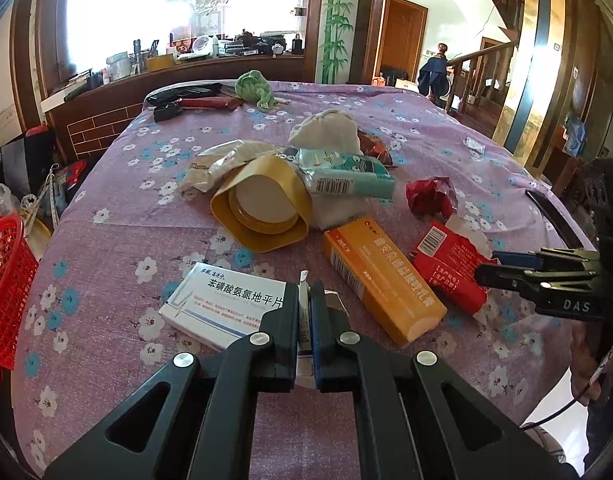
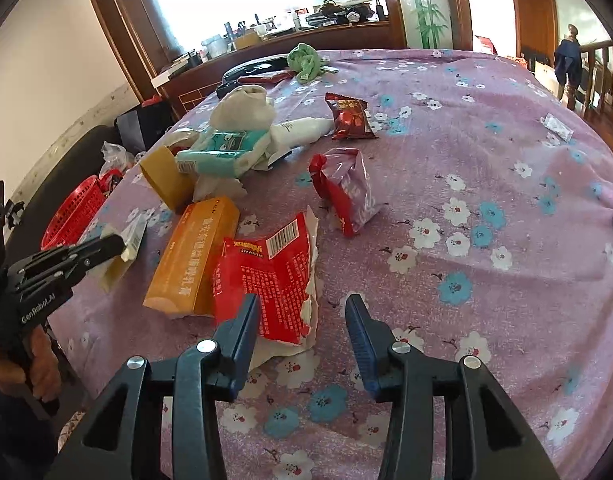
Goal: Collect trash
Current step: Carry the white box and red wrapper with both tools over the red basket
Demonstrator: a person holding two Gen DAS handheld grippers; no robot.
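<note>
Trash lies on a table with a purple flowered cloth point(image 1: 118, 232). My left gripper point(image 1: 305, 300) is shut on a white medicine box point(image 1: 226, 304) by its flap; it also shows in the right wrist view point(image 2: 118, 246). An orange box point(image 1: 380, 280) lies right of it, then a torn red box point(image 1: 450, 268). My right gripper point(image 2: 302, 312) is open, its left finger over the torn red box point(image 2: 270, 280); it shows in the left wrist view point(image 1: 502, 268). Further back lie a red wrapper point(image 2: 346, 196), a yellow container point(image 1: 262, 204) and a teal tissue pack point(image 1: 346, 172).
A red basket point(image 1: 6, 288) stands off the table's left edge, also seen in the right wrist view point(image 2: 76, 208). A dark snack packet point(image 2: 350, 118), a white cloth point(image 1: 326, 128), a green cloth point(image 1: 254, 88) and dark items lie at the back. A small white sachet point(image 2: 558, 128) lies right.
</note>
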